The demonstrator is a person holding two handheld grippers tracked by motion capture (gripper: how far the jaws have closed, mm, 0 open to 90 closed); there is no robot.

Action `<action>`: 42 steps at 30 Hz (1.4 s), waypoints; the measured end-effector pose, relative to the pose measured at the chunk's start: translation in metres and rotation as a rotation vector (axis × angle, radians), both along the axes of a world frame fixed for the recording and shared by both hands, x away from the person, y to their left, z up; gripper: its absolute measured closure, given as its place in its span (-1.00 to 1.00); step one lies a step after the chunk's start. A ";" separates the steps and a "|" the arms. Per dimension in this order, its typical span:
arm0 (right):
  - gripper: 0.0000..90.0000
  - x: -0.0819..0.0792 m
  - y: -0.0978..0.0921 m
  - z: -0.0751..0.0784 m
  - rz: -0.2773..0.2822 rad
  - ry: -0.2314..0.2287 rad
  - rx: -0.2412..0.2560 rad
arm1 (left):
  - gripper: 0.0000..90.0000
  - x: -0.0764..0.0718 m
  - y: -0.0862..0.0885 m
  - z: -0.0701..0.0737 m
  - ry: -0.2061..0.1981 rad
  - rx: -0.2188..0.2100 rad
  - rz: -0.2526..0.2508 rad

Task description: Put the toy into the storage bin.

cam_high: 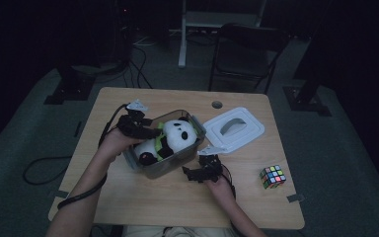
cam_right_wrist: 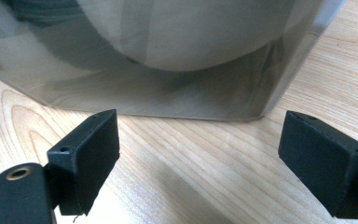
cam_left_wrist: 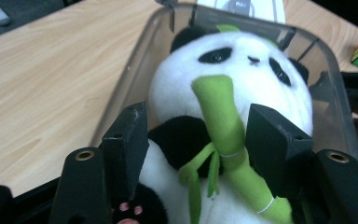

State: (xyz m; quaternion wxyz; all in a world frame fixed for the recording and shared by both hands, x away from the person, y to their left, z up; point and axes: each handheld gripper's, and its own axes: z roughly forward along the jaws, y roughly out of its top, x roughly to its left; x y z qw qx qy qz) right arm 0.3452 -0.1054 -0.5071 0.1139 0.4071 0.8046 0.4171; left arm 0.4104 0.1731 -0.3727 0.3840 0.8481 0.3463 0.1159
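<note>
The room is dark, with grey carpet on the floor (cam_high: pixel 335 163), a black folding chair (cam_high: pixel 246 54) behind the desk, a white stand post (cam_high: pixel 182 34) beside it, and cables (cam_high: pixel 138 69) trailing across the floor to the left. The desk (cam_high: pixel 143 197) has a light wood-grain top with rounded corners and a small round grommet hole (cam_high: pixel 217 104) near its far edge.

Near the middle of the desk stands a clear plastic bin (cam_high: pixel 170 165). Inside it lies a plush panda (cam_high: pixel 177 136), white head toward the far right end, with a green bamboo stalk (cam_left_wrist: pixel 226 121) across its chest. The bin's white lid (cam_high: pixel 234 128) lies flat just beside the bin, to its right. A colourful puzzle cube (cam_high: pixel 273 177) sits apart near the desk's right edge.

The left gripper (cam_high: pixel 138 126) reaches into the bin over its left rim; its jaws are apart, straddling the bamboo stalk and the panda's chest. The right gripper (cam_high: pixel 200 173) rests low on the desk just in front of the bin's near wall, jaws wide apart with nothing between them.
</note>
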 end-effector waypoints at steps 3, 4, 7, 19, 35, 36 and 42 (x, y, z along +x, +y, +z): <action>-0.73 0.000 0.000 -0.001 0.004 0.005 -0.001 | -0.10 0.001 0.010 0.005 -0.018 -0.013 0.035; -0.73 0.000 0.000 -0.001 0.005 0.006 -0.001 | -0.10 0.001 0.014 0.007 -0.021 -0.014 0.046; -0.73 0.000 0.000 -0.001 0.007 0.006 -0.001 | -0.10 0.002 0.024 0.009 -0.028 -0.016 0.078; -0.73 0.000 0.000 -0.002 0.013 0.014 0.000 | -0.09 0.012 0.056 0.001 -0.040 -0.014 0.145; -0.73 0.000 0.003 -0.003 0.018 0.017 -0.003 | -0.10 0.017 0.061 -0.025 0.008 0.044 0.139; -0.73 0.000 0.003 -0.003 0.018 0.020 -0.001 | -0.10 0.017 0.060 -0.027 0.008 0.054 0.139; -0.73 0.001 0.001 -0.002 0.016 0.018 -0.002 | -0.11 0.019 0.065 -0.029 0.016 0.016 0.140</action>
